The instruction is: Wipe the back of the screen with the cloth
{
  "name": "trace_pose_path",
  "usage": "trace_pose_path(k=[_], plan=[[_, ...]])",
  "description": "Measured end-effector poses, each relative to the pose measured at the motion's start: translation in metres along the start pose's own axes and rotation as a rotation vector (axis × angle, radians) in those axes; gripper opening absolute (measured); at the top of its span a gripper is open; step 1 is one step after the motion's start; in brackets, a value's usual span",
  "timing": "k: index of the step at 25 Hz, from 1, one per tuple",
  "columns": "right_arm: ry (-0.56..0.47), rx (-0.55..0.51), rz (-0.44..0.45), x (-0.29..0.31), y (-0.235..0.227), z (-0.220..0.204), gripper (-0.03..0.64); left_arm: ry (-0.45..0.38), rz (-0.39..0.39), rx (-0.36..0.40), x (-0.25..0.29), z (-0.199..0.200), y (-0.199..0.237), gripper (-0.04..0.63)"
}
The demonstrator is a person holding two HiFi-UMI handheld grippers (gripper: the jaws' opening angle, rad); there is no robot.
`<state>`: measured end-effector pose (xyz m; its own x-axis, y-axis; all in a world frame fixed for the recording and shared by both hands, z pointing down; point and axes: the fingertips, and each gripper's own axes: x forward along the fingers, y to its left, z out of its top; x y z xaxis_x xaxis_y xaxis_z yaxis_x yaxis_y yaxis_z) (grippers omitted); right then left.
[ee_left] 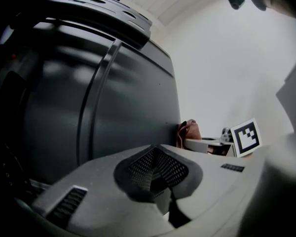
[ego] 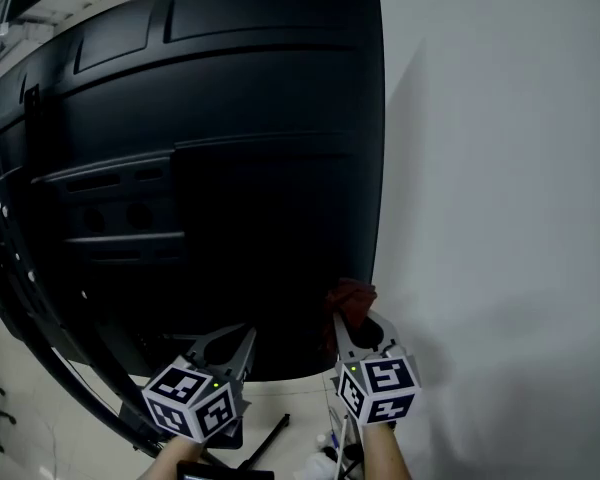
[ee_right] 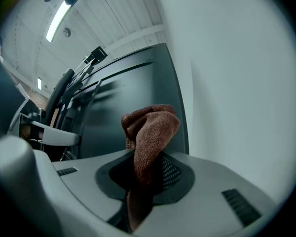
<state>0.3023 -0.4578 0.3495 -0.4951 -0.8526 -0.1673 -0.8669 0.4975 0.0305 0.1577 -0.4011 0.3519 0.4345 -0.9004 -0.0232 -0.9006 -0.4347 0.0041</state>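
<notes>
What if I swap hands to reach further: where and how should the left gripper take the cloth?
Probably the bunched upper fold of the cloth, which stands free above the right gripper; its tail is clamped in those jaws. Open the shut left gripper and come in sideways from the left, since the screen lies just beyond the cloth.

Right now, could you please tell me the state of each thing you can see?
screen: standing, back side toward the person.
cloth: bunched, clamped in the right gripper, by the screen's lower right edge.
right gripper: shut on the cloth.
left gripper: jaws together, empty.
</notes>
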Motion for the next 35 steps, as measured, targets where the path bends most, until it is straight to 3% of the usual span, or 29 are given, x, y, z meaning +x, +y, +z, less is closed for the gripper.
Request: trace_pose_path(k=[8, 18, 22, 24, 30, 35], plan=[[-0.054, -0.027, 0.051, -0.019, 0.064, 0.010, 0.066, 0.028, -0.031, 0.031, -0.032, -0.010, 0.009, 0.011], [-0.054, -0.015, 0.188, -0.049, 0.241, 0.015, 0.066, -0.019, -0.074, 0.050, -0.156, 0.008, 0.042, 0.011], [-0.082, -0.021, 0.213, -0.041, 0.167, 0.017, 0.066, -0.045, -0.031, 0.077, -0.096, 0.018, 0.002, 0.011], [-0.075, -0.015, 0.229, -0.046, 0.158, 0.020, 0.066, -0.046, -0.011, 0.077, -0.089, 0.018, -0.006, 0.011], [-0.035, 0.005, 0.275, -0.073, 0.259, 0.024, 0.066, -0.048, 0.056, 0.048, -0.174, 0.009, 0.035, 0.011], [-0.035, 0.009, 0.300, -0.083, 0.311, 0.029, 0.064, -0.075, 0.134, 0.030, -0.217, 0.009, 0.063, 0.011]])
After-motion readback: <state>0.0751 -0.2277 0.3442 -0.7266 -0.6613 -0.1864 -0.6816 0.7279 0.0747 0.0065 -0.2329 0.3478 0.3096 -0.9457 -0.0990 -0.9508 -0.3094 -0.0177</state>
